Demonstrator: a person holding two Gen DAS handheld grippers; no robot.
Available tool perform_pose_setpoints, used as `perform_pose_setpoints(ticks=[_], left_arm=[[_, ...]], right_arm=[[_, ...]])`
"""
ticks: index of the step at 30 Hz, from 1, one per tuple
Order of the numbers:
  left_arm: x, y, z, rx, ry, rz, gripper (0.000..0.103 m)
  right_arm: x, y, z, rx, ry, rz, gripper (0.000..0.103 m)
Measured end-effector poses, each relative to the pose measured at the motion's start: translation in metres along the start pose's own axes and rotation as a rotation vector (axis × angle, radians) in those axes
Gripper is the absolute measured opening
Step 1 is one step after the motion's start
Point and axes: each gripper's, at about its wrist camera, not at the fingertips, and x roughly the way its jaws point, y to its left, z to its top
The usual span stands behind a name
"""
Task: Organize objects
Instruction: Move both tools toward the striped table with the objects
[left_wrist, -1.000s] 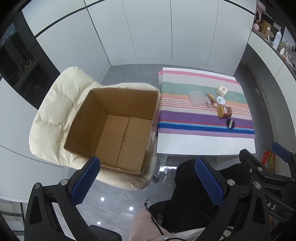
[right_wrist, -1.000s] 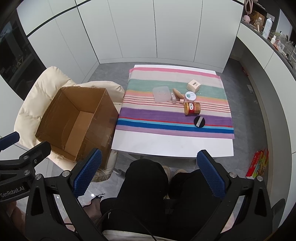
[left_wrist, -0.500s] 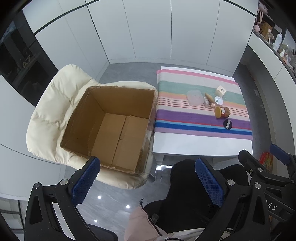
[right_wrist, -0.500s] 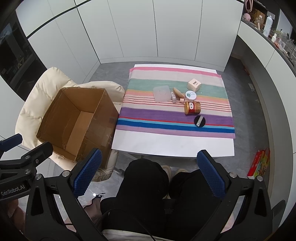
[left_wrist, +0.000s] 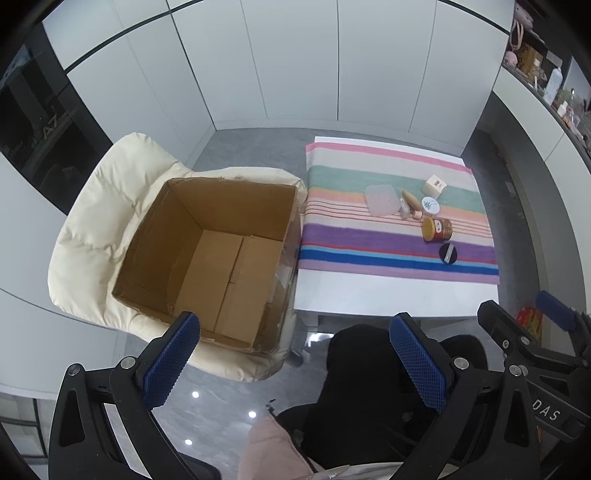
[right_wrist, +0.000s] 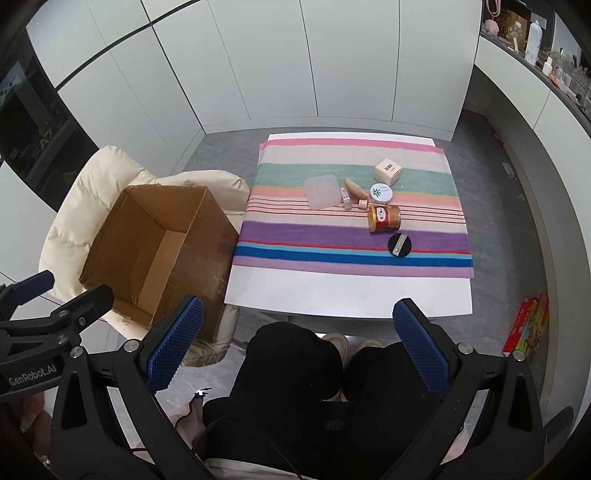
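Both held high, jaws wide apart, nothing clamped: left gripper (left_wrist: 295, 354), right gripper (right_wrist: 295, 343). Below right gripper, black-trousered knees (right_wrist: 295, 354) hiding table's near edge; shoes barely visible. Gripper bodies cut off at frame bottoms.

Ahead of right gripper, small items clustered on striped cloth (right_wrist: 354, 236): frosted flat lid (right_wrist: 322, 192), tiny clear bottle (right_wrist: 347, 198) and tan tube (right_wrist: 354, 187) just beside it, hard to make out; white round tin (right_wrist: 381, 192), cream cube box (right_wrist: 387, 171), red-labelled jar (right_wrist: 384, 218) lying on side, black disc (right_wrist: 399, 244) nearest.

Ahead-left of left gripper, open cardboard box (left_wrist: 207, 254), empty inside, sitting on cream padded chair (left_wrist: 92, 236), just beside white table (right_wrist: 347, 295). Grey floor, white cabinet wall beyond; cluttered counter far right, blurred.
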Motion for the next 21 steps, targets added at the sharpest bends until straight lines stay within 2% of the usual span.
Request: perform_pose_setpoints(ticks=[7,18,21], left_arm=[[0.007,-0.024,0.006,-0.009,-0.004,-0.017,0.103],[0.03,-0.075,0.013,0.014,0.034,-0.041,0.103],[0.036,-0.089,0.014,0.043,0.044,-0.023,0.103]], right_arm=[[0.006,-0.028,0.003,0.04,-0.003,-0.005,0.103],[0.016,-0.09,0.002,0.148,0.005,-0.002,0.103],[0.017,-0.105,0.002,0.168,0.004,-0.002,0.103]])
